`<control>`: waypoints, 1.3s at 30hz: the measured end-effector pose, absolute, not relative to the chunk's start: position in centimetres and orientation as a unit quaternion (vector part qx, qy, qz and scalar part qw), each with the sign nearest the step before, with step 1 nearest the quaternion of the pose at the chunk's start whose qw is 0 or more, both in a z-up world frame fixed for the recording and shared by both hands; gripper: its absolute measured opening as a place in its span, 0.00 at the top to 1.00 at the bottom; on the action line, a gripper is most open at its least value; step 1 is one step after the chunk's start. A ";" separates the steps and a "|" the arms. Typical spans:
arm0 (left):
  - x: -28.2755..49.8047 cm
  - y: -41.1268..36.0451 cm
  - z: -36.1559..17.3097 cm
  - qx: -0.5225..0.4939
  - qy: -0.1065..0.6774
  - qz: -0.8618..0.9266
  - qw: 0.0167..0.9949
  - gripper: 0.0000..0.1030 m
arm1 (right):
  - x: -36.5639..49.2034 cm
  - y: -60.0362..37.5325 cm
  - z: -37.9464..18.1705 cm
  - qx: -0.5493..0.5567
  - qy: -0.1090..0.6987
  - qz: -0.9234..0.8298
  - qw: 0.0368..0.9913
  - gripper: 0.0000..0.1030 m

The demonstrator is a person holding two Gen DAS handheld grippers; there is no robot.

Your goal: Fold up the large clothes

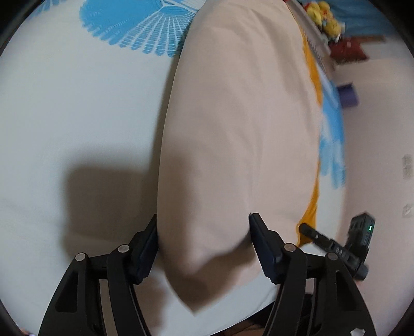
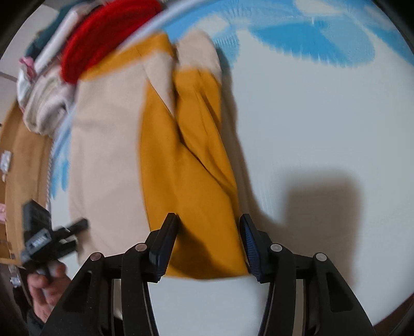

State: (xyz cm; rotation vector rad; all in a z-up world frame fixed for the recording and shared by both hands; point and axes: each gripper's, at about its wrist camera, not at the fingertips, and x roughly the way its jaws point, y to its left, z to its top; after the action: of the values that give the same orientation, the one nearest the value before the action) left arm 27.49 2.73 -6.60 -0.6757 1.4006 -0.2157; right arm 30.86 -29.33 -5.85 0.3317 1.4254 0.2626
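bright, motion-blurred, hard shadows, fisheye-warped

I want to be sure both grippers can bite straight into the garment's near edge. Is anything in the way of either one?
Nothing visible. The left gripper stands open with the beige fabric already between its fingers. The right gripper is open around the mustard panel. Only the white sheet lies around them.

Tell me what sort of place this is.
Probably a bedroom at home: a white sheet with a blue print covers what looks like a bed, a clothes pile sits at its edge, and plush toys lie nearby.
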 end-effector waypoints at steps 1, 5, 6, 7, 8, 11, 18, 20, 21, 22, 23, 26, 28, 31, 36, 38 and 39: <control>27.1 2.5 -6.2 -0.278 0.631 -0.097 0.718 0.38 | 30.6 -29.3 -6.3 0.135 0.656 0.113 0.734 0.51; 26.1 1.1 -6.0 -0.175 0.664 -0.067 0.724 0.36 | 30.2 -29.5 -6.0 0.111 0.655 0.107 0.739 0.51; 25.5 1.0 -5.5 -0.167 0.664 -0.059 0.727 0.36 | 29.9 -29.4 -5.4 0.087 0.650 0.097 0.749 0.51; 25.1 0.8 -4.6 -0.149 0.657 -0.048 0.738 0.37 | 29.5 -29.3 -4.6 0.054 0.642 0.081 0.761 0.51; 24.8 0.2 -3.3 -0.117 0.643 -0.031 0.756 0.37 | 29.2 -29.2 -4.0 0.023 0.634 0.061 0.771 0.51; 22.3 -1.3 1.7 -0.028 0.567 0.022 0.823 0.29 | 27.1 -29.6 -0.2 -0.051 0.567 -0.018 0.822 0.51; 14.4 -3.3 8.3 -0.033 0.449 0.053 0.891 0.02 | 16.6 -28.2 11.9 -0.018 0.320 0.025 0.947 0.24; 12.0 -3.7 8.9 -0.055 0.445 0.056 0.892 0.02 | 13.2 -27.3 12.7 -0.026 0.287 0.032 0.957 0.10; 11.3 -4.3 8.9 -0.057 0.441 0.054 0.894 0.02 | 11.6 -26.9 12.8 -0.024 0.280 0.038 0.959 0.09; 10.2 -4.6 9.0 -0.054 0.435 0.052 0.897 0.01 | 10.5 -27.3 12.4 -0.021 0.282 0.041 0.958 0.08; 9.0 -4.4 9.4 -0.047 0.428 0.053 0.901 0.01 | 9.8 -27.0 12.3 -0.018 0.295 0.041 0.954 0.08; 6.9 -5.1 9.4 -0.048 0.411 0.056 0.909 0.01 | 7.6 -27.1 12.3 0.004 0.315 0.043 0.948 0.08; 6.0 -5.5 8.7 -0.059 0.402 0.057 0.912 0.01 | 6.8 -26.6 11.9 0.005 0.325 0.044 0.945 0.07; 6.1 -6.1 7.6 -0.056 0.419 0.060 0.904 0.01 | 6.1 -25.9 11.3 -0.013 0.329 0.055 0.943 0.07; 6.5 -6.7 7.6 -0.061 0.415 0.060 0.906 0.01 | 6.1 -24.7 10.9 -0.016 0.330 0.063 0.942 0.07; 6.8 -6.9 7.3 -0.063 0.418 0.055 0.905 0.01 | 6.5 -24.2 10.6 -0.017 0.336 0.063 0.940 0.07; 6.9 -6.9 7.2 -0.065 0.418 0.053 0.904 0.01 | 6.6 -24.0 10.5 -0.016 0.338 0.065 0.939 0.07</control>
State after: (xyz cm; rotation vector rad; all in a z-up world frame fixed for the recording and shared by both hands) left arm 6.87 -6.94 7.24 -0.1343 0.8644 0.1092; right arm 6.63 -23.99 10.51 -0.0329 0.6904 0.1332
